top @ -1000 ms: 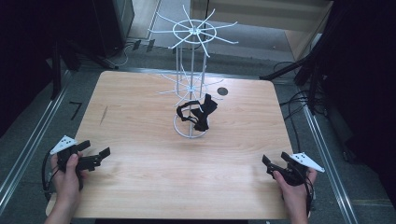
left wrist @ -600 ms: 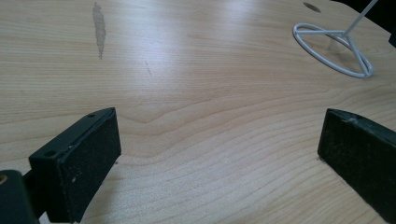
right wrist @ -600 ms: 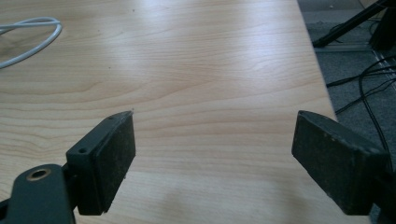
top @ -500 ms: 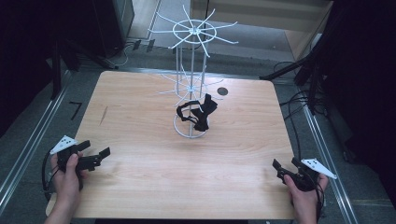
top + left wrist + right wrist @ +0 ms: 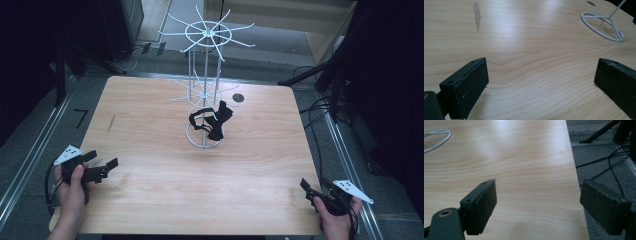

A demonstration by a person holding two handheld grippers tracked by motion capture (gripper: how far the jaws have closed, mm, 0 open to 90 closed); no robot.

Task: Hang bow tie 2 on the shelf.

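Observation:
A white wire rack [image 5: 205, 75] with two tiers of spokes stands on a ring base in the middle of the wooden table [image 5: 150, 195]. A black strappy item [image 5: 215, 120] hangs on it just above the base. My left gripper [image 5: 102, 161] rests open at the near left edge and holds nothing; its view [image 5: 540, 70] looks across bare wood to the rack's ring base [image 5: 620, 37]. My right gripper [image 5: 312, 187] is open and empty at the near right corner. Its view [image 5: 539, 192] straddles the table's right edge, with the ring base [image 5: 449, 135] far off.
A small dark round hole [image 5: 238, 98] marks the tabletop behind the rack, and a grey scuff [image 5: 476, 15] lies at the left. Cables [image 5: 614, 170] and black stand legs [image 5: 310, 77] lie on the floor to the right. Metal rails [image 5: 30, 155] flank the table.
My right gripper has drawn back toward the person and to the right, ending at the table's near right corner. The left gripper and the rack have stayed still.

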